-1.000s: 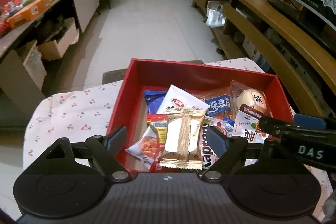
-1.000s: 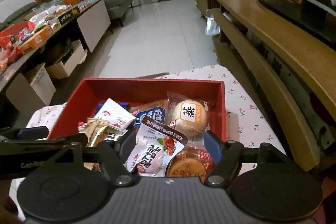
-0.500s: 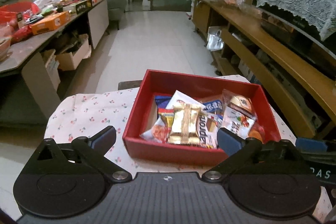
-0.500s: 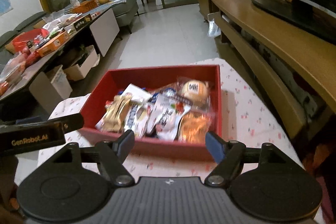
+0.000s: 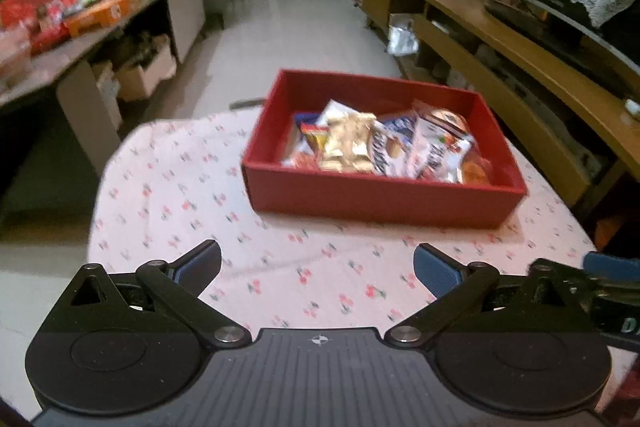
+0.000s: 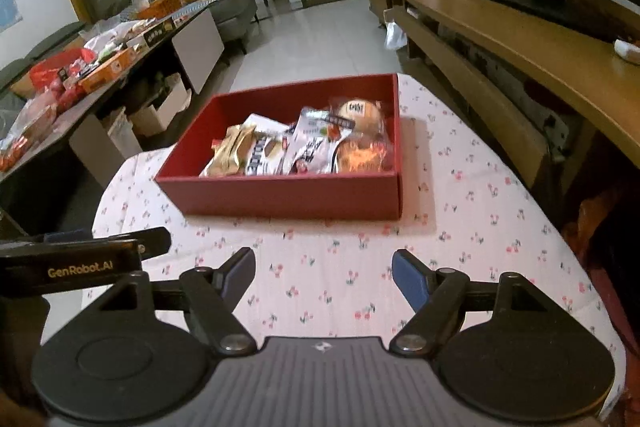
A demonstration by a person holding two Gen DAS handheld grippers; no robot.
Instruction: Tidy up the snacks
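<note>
A red box (image 5: 372,199) stands on the table with the cherry-print cloth (image 5: 192,195). It holds several snack packets, among them a gold wrapper (image 5: 346,143) and a white packet (image 5: 434,153). The box also shows in the right wrist view (image 6: 288,197), with the gold wrapper (image 6: 232,151) and a round bun packet (image 6: 360,115). My left gripper (image 5: 318,269) is open and empty, well short of the box. My right gripper (image 6: 324,277) is open and empty, also short of the box.
A long wooden shelf unit (image 6: 520,39) runs along the right. A cluttered side table (image 5: 80,15) with boxes and packets stands at the left. The tiled floor (image 5: 296,27) lies beyond the table. The left gripper's body (image 6: 80,263) shows at the right view's left edge.
Both grippers have pulled back and away from the red box, which now sits farther off. Both stay open and empty. The snacks in the box have not moved.
</note>
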